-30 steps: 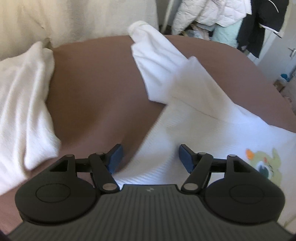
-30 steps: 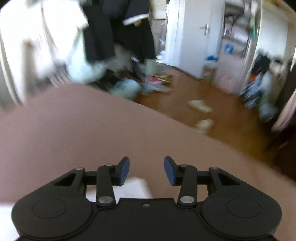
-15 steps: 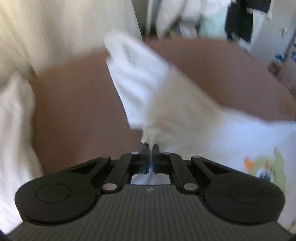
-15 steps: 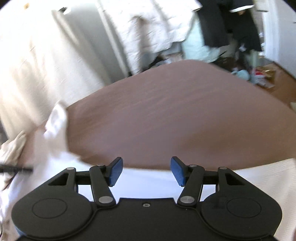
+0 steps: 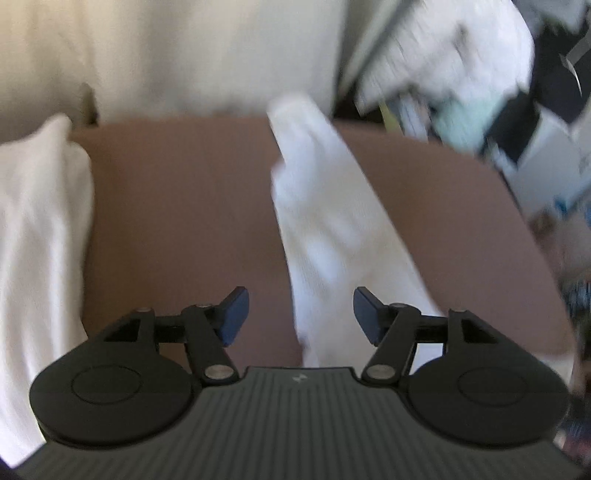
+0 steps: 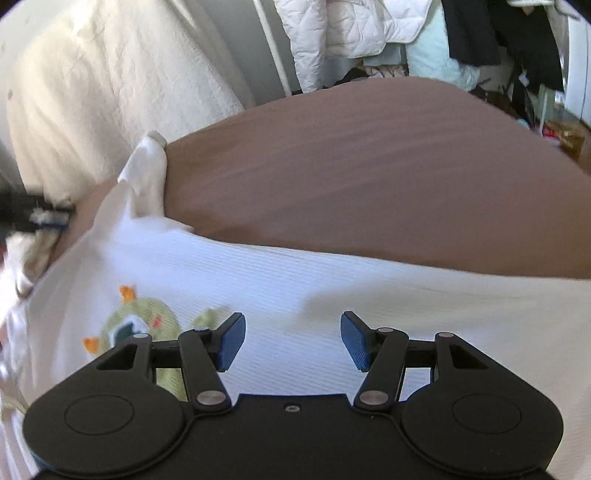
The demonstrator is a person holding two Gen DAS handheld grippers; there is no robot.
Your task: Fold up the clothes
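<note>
— Fingers, left gripper (image 5: 301,314)?
— Jaws were opening, nothing pinched; the white sleeve (image 5: 332,229) ran from upper centre down between them, lying on the brown surface (image 5: 177,221).
— Right gripper (image 6: 293,339)?
— Spread apart, empty, over the white garment (image 6: 295,280) filling the lower frame, green printed figure (image 6: 147,317) at lower left.

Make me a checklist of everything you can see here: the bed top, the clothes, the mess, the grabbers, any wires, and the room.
Surface: brown bed cover, smooth, mostly bare.
Job's things: white shirt with a green monster print, spread flat; its sleeve lies stretched out.
Clutter: white cloth at the cover's left edge.
Grippers: left gripper jaws opening, empty; right gripper open, empty, above the shirt.
Cables: nothing seen.
Surroundings: cream curtain, hanging white quilted jacket, dark garments.
</note>
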